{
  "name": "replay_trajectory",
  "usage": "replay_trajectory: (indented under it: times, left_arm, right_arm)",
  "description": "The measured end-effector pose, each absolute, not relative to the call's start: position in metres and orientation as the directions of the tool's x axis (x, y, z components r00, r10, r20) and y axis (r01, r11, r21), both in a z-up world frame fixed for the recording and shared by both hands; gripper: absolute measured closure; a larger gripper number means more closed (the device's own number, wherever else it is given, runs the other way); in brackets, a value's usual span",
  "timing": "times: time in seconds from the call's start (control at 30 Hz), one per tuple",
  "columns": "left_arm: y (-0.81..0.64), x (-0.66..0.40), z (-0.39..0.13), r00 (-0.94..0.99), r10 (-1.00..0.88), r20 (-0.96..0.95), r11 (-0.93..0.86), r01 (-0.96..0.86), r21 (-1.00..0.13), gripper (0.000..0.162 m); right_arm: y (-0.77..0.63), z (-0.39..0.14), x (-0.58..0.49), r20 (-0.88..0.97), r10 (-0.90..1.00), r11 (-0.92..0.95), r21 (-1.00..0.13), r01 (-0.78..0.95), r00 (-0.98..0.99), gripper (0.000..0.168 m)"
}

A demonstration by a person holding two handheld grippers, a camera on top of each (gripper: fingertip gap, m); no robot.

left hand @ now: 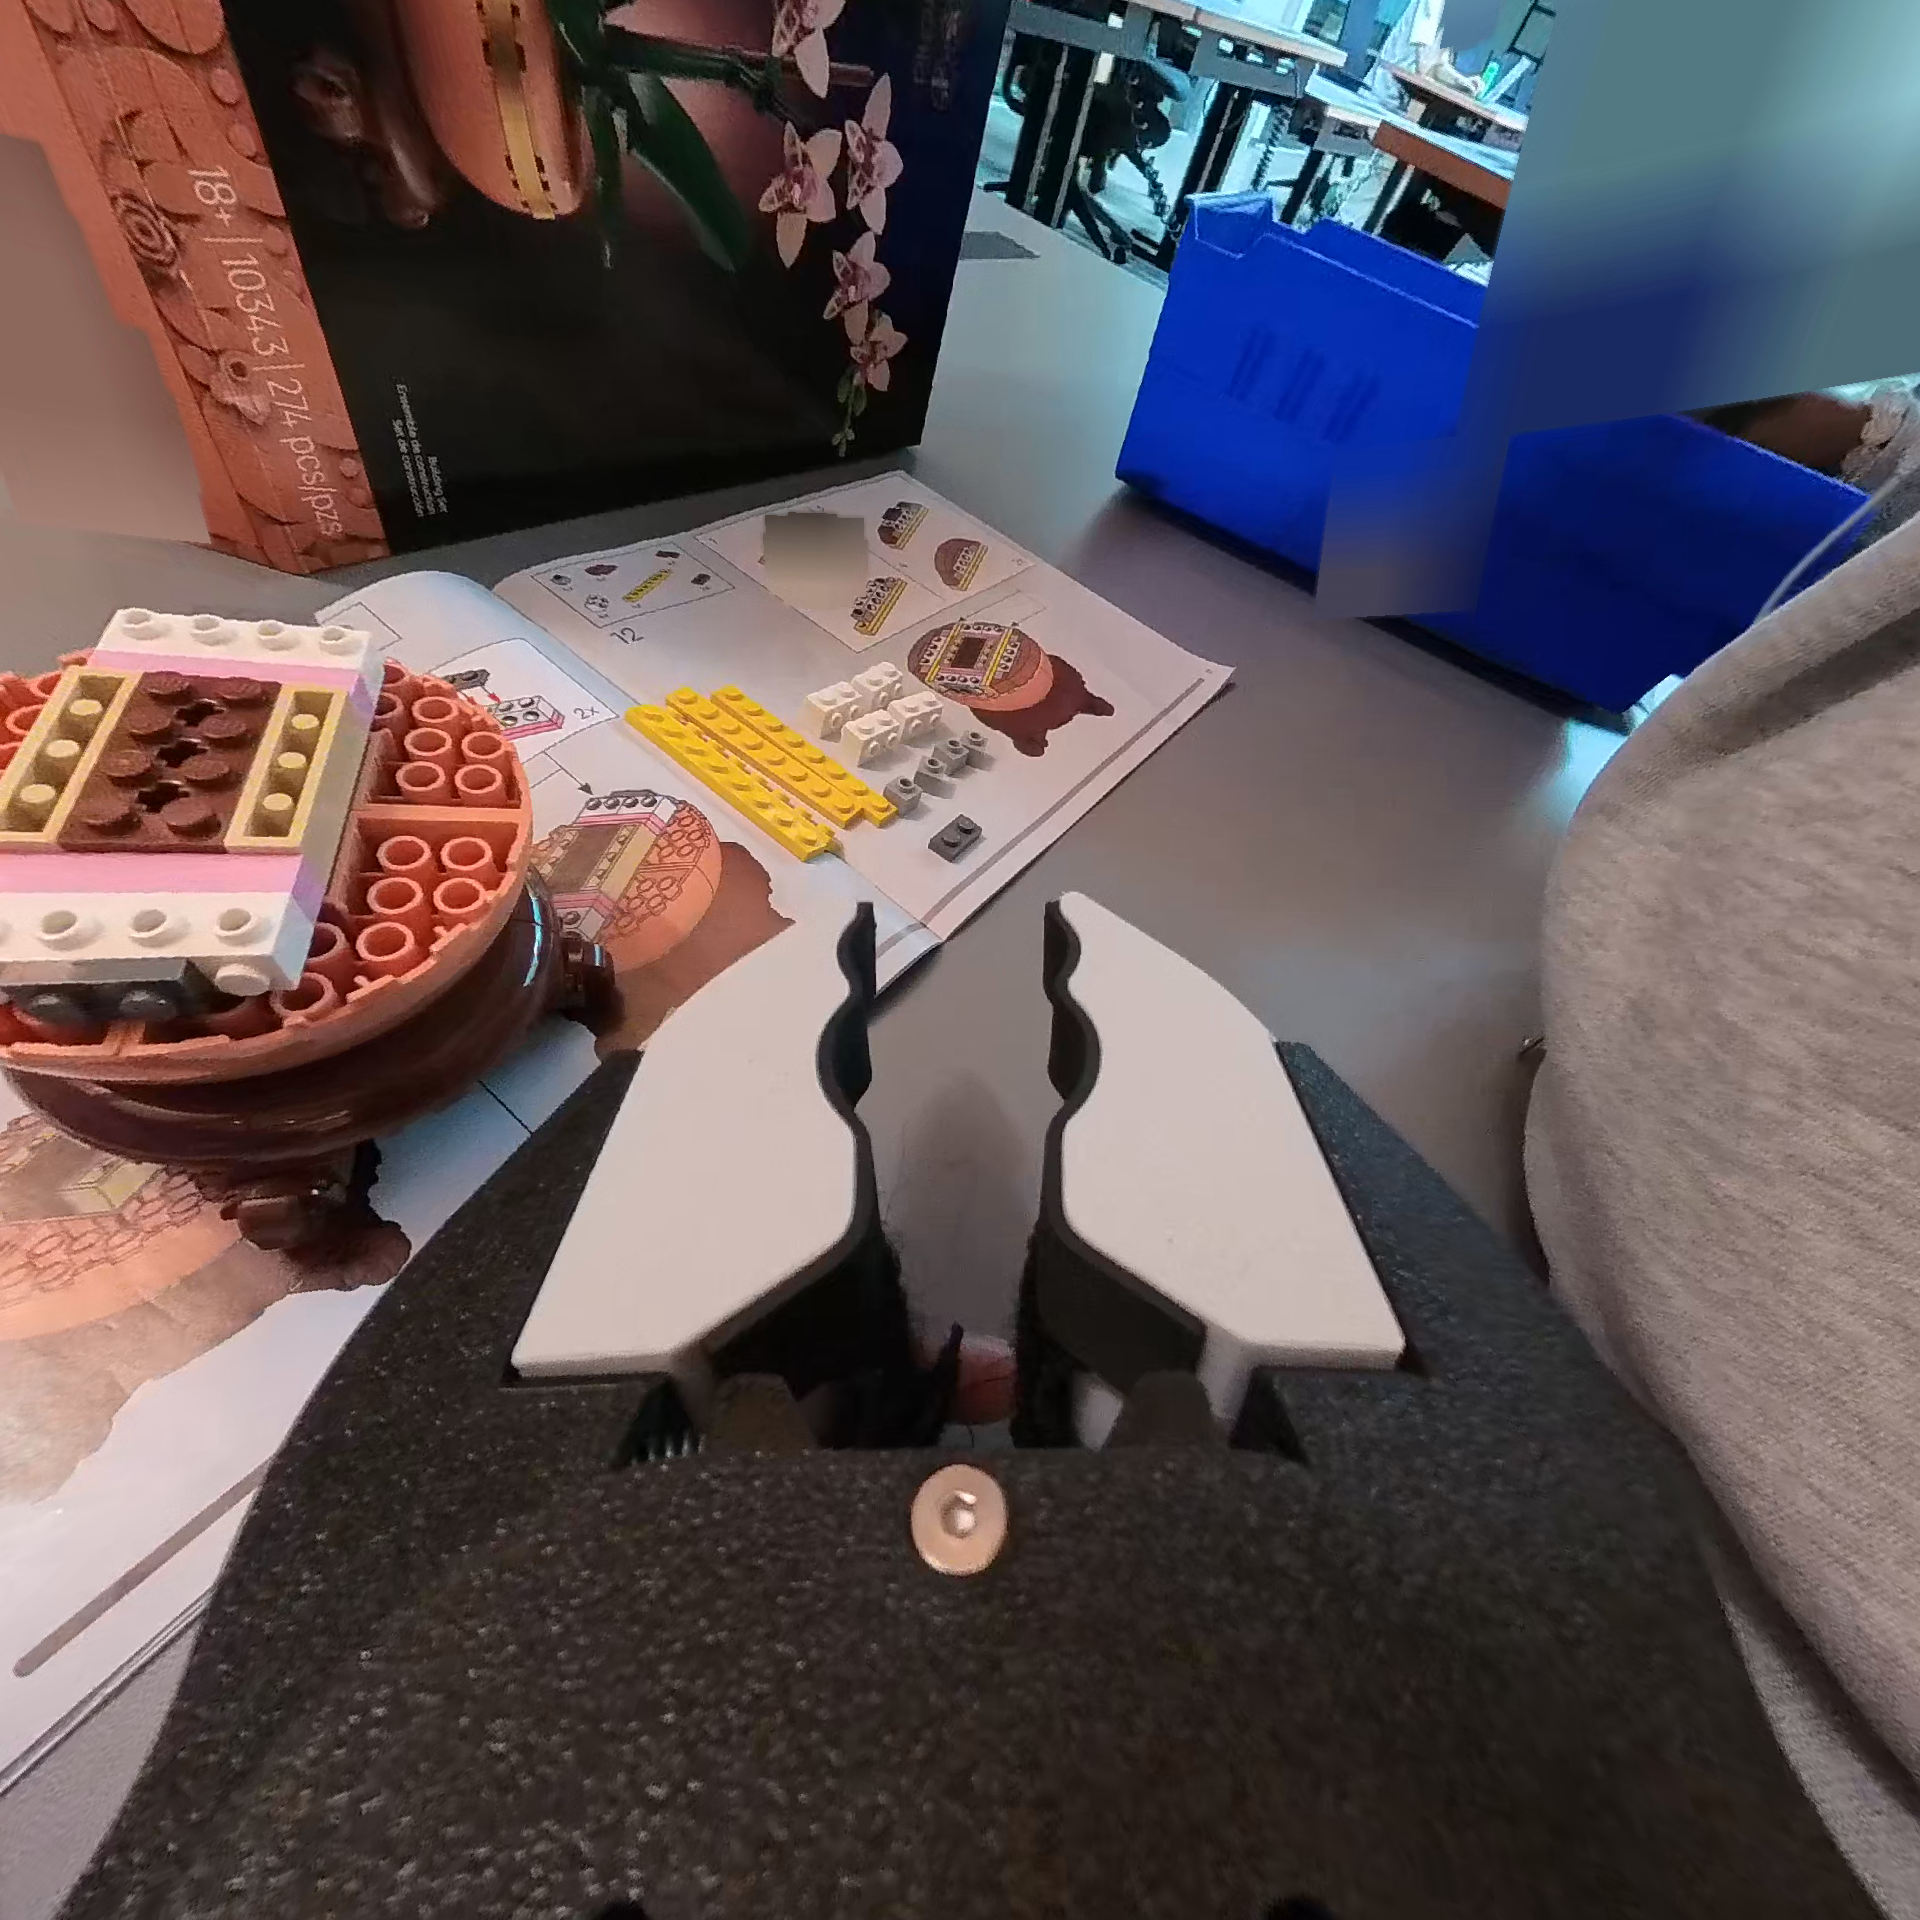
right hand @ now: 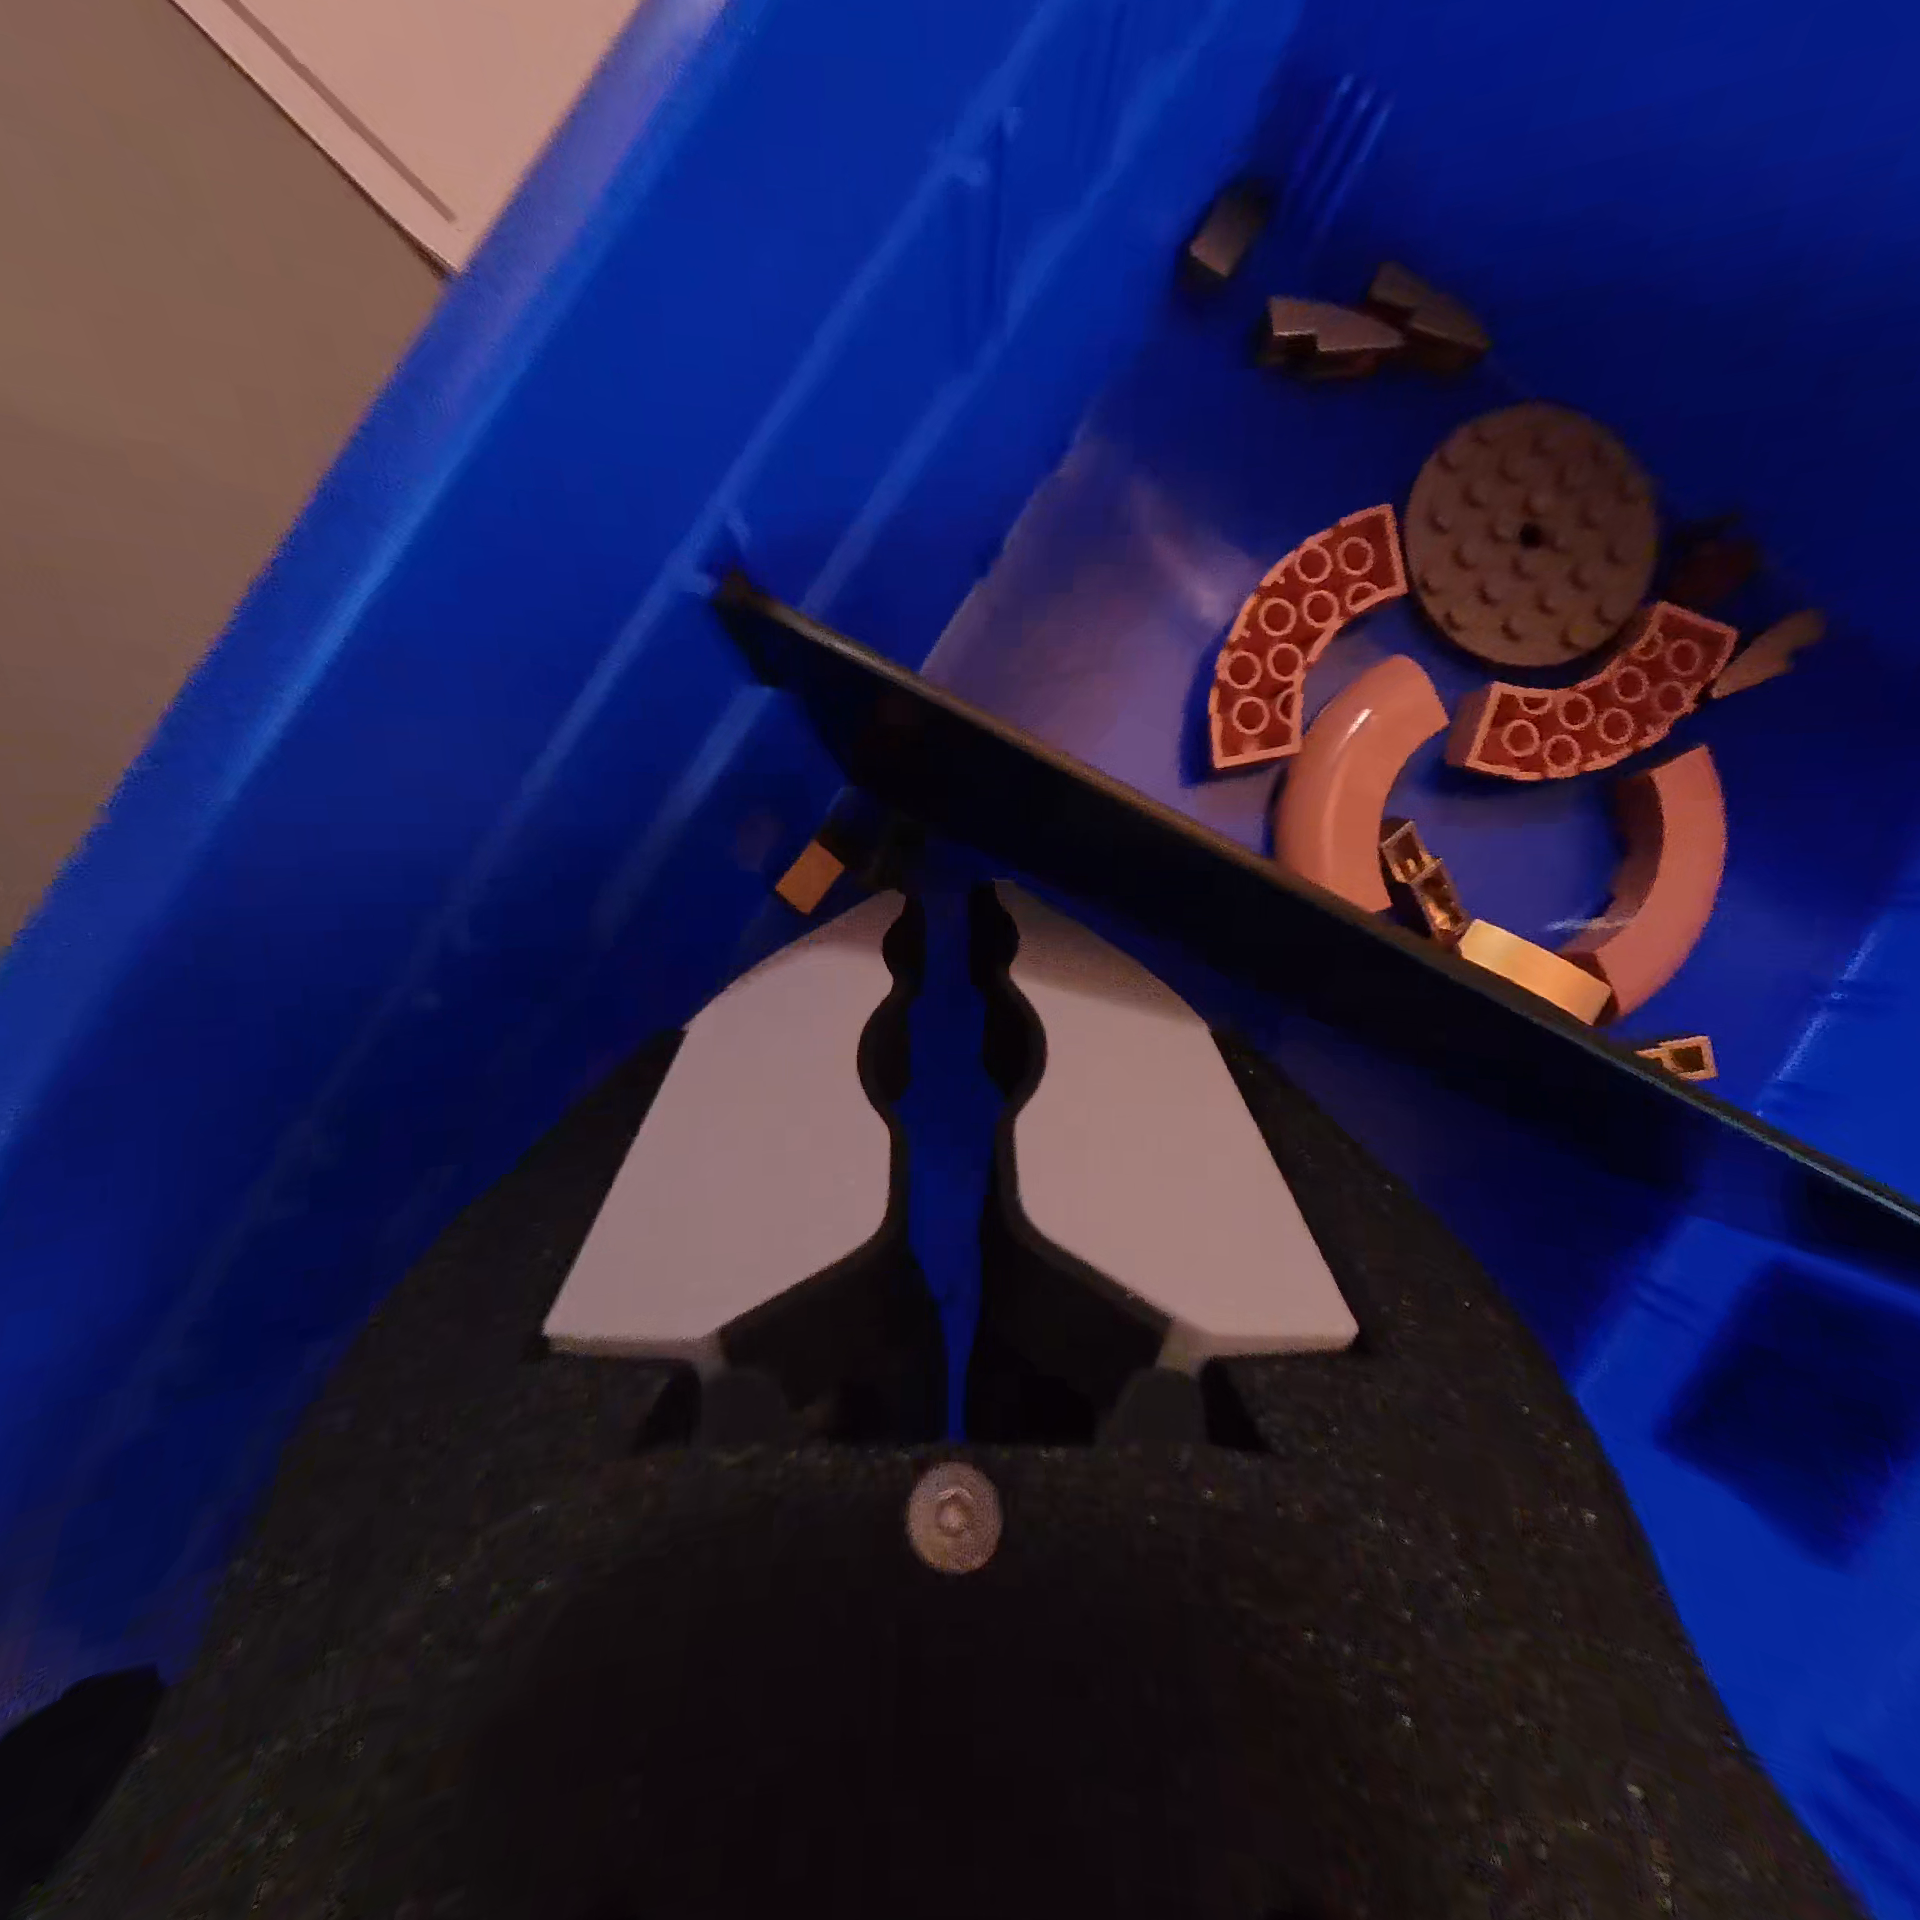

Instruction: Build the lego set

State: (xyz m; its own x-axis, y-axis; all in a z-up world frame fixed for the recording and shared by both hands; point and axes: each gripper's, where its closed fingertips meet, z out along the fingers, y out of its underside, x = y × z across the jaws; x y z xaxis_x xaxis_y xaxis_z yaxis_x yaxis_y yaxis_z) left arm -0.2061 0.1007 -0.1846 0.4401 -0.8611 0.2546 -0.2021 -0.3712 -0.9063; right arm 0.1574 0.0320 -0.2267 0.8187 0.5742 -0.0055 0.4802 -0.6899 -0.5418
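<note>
Left tongs [left hand: 961,914]: parted, empty; only view showing yellow stud strips [left hand: 753,769].
Right tongs [right hand: 948,899]: nearly closed, empty; inside blue plastic bin [right hand: 582,582].

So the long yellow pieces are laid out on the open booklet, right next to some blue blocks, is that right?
Not quite: the blocks beside the long yellow pieces are white, not blue, as the left wrist view shows. They do lie on the open booklet.
</note>
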Motion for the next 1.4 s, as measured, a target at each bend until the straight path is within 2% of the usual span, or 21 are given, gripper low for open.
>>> replay_trajectory:
  times: [0.17,0.6,0.7,0.8,0.93,1.0,1.1,1.17,1.27,1.33,1.4]
  left_arm:
    - [0.101,-0.207,-0.184,0.434,-0.860,0.266,-0.378,-0.193,-0.906,0.132]
    - [0.103,-0.210,-0.180,0.431,-0.849,0.307,-0.400,-0.144,-0.905,0.134]
    - [0.104,-0.210,-0.180,0.431,-0.846,0.313,-0.405,-0.139,-0.903,0.134]
    - [0.102,-0.210,-0.179,0.425,-0.853,0.303,-0.393,-0.142,-0.908,0.134]
    - [0.097,-0.207,-0.176,0.410,-0.879,0.243,-0.334,-0.167,-0.928,0.135]
    - [0.092,-0.200,-0.172,0.383,-0.901,0.202,-0.290,-0.186,-0.939,0.136]
    - [0.084,-0.182,-0.152,0.295,-0.935,0.197,-0.253,-0.164,-0.953,0.137]
    - [0.080,-0.169,-0.135,0.227,-0.956,0.186,-0.221,-0.137,-0.966,0.137]
    - [0.082,-0.148,-0.110,0.172,-0.956,0.239,-0.252,-0.059,-0.966,0.134]
    - [0.086,-0.133,-0.092,0.134,-0.927,0.350,-0.350,0.025,-0.936,0.133]
    - [0.080,-0.120,-0.072,0.017,-0.877,0.479,-0.476,0.086,-0.875,0.128]
  right_arm:
    - [0.030,-0.226,0.151,-0.060,0.559,-0.720,-0.530,0.448,0.827,0.153]
    - [0.031,-0.230,0.150,-0.023,0.546,-0.726,-0.511,0.460,0.837,0.154]
    - [0.029,-0.231,0.146,-0.055,0.562,-0.725,-0.512,0.460,0.825,0.163]
    - [0.029,-0.228,0.155,-0.002,0.557,-0.714,-0.512,0.477,0.831,0.163]
    - [0.027,-0.201,0.163,-0.005,0.503,-0.699,-0.591,0.403,0.864,0.163]
    - [0.026,-0.175,0.164,-0.015,0.469,-0.661,-0.669,0.339,0.883,0.163]
    - [0.032,-0.111,0.140,-0.006,0.485,-0.489,-0.831,0.265,0.875,0.164]
    - [0.036,-0.065,0.106,0.162,0.538,-0.258,-0.903,0.344,0.827,0.164]
    - [0.048,-0.030,0.046,0.482,0.512,0.051,-0.843,0.535,0.711,0.164]
    - [0.058,-0.030,-0.007,0.598,0.508,0.212,-0.784,0.583,0.620,0.164]
    - [0.074,-0.043,-0.048,0.717,0.455,0.308,-0.683,0.662,0.528,0.164]
